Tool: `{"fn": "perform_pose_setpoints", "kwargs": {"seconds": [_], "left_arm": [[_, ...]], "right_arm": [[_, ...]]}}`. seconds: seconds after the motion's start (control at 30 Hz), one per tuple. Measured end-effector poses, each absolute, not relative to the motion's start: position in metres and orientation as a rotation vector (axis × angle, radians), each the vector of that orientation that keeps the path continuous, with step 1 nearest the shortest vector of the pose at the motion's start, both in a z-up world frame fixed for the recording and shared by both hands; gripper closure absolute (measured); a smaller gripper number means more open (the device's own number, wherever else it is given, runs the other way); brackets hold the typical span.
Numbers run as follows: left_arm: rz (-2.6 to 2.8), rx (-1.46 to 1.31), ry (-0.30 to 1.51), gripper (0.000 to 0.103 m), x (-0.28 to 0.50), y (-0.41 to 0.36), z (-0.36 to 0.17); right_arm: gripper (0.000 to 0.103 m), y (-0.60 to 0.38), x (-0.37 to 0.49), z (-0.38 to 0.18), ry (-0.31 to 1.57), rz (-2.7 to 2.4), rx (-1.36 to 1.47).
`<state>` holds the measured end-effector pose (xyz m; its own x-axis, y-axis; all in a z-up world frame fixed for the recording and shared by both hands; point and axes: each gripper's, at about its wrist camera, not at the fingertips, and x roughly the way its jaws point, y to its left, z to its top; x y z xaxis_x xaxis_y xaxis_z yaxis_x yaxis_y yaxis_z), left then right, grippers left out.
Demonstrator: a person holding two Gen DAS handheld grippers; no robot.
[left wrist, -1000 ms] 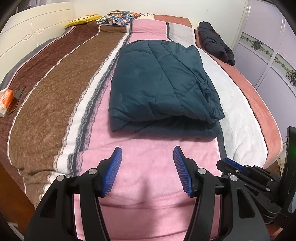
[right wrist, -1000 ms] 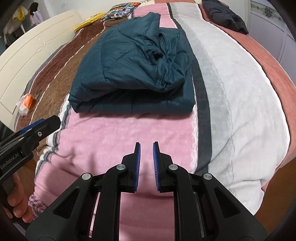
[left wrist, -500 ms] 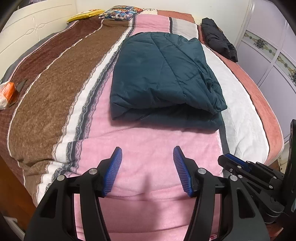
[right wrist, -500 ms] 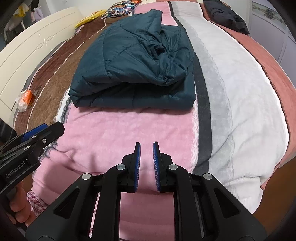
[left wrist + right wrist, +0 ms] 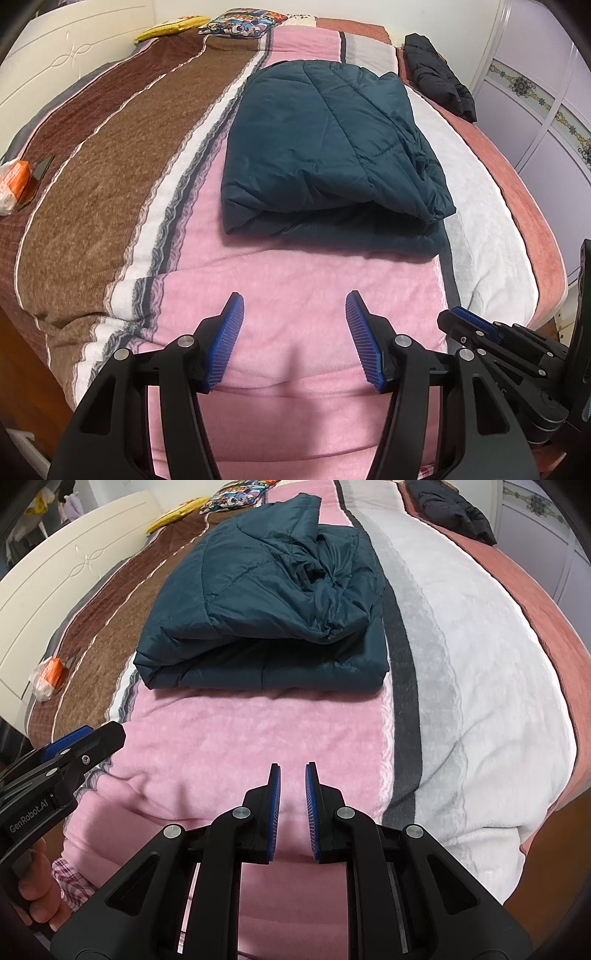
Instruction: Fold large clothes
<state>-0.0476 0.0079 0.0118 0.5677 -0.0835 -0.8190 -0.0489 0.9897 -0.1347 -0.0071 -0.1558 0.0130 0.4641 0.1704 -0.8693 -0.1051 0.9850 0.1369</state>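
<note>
- Bedroom setting: a bed (image 5: 110, 206) under a striped fleece blanket in brown, white, pink and grey fills both wrist views, with a pale headboard on the left and lilac wardrobe doors far right.
- Task item: a dark teal quilted jacket (image 5: 325, 158), already doubled into a thick bundle, lies on the pink and white stripes mid-bed.
- Long axis of the bundle runs near to far; its near edge, a rounded fold, faces both claws.
- Left claw (image 5: 294, 339): jaws set wide apart, nothing between them, hovering over bare pink blanket near the foot of the bed. Jacket lies straight ahead, apart from the tips.
- Right claw (image 5: 292, 805): blue pads drawn close with a narrow gap showing, gripping nothing. In this view the jacket sits ahead and slightly left.
- Neither claw touches the jacket; the two stand side by side, about equally far from the near edge. Left claw lines up with the near left corner, right claw with the looser, rumpled right side.
- Judgement: any further fold would start from that near edge.
- Far right: a black garment (image 5: 439, 74) lies untouched by the far edge of the bed.
</note>
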Motion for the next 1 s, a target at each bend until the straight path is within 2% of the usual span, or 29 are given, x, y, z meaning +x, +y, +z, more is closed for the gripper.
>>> {"fn": "perform_pose_setpoints", "kwargs": {"seconds": [1.0], "left_arm": [[-0.02,-0.148,0.976,0.046,-0.0485,0.0063,0.0094]], "right_arm": [[0.088,-0.1608,-0.0054,0.0103,1.092,0.176,0.057]]}}
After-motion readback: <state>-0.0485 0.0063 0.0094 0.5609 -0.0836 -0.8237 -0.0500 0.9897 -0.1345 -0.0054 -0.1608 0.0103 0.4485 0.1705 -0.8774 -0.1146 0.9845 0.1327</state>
